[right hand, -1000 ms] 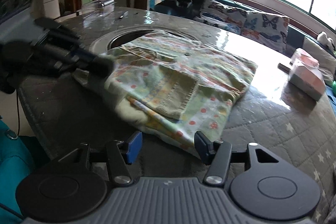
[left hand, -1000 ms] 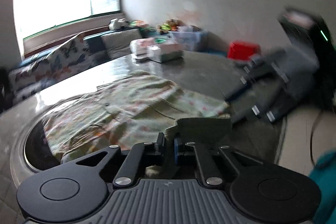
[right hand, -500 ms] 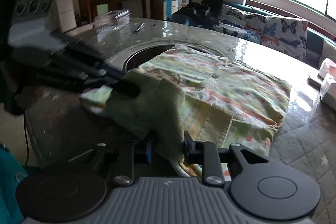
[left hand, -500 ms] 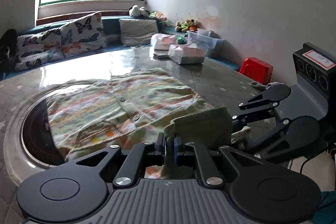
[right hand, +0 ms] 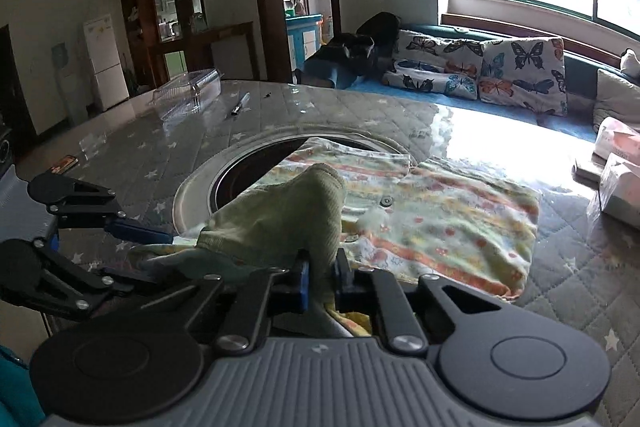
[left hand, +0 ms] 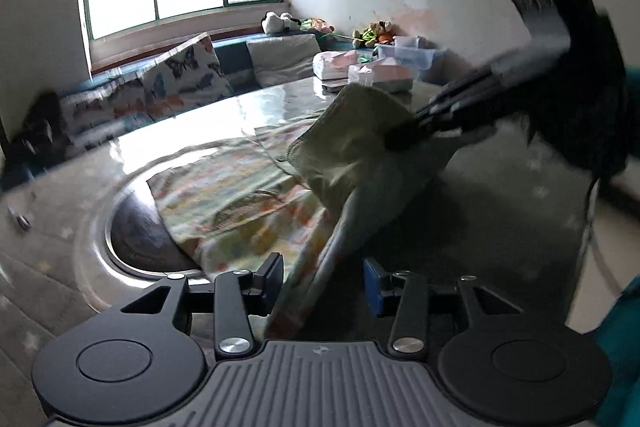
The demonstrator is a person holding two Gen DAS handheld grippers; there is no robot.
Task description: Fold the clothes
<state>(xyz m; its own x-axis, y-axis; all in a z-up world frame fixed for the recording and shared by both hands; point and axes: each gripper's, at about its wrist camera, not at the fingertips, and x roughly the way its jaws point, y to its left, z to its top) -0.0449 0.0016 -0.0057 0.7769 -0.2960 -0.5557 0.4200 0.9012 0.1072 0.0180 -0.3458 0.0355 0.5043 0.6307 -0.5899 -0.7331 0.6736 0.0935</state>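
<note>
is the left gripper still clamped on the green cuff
No, the left gripper has its fingers spread wide with the cloth loose between them, while the right gripper pinches the green cuff.

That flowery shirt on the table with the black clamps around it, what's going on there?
Someone is folding it using two handheld clamp tools. The right gripper is shut on the shirt's green ribbed cuff, holding the sleeve lifted above the patterned shirt, which lies partly over a round opening in the quilted table. The left gripper is open, with cloth hanging between its fingers. The fold is not finished.
</note>
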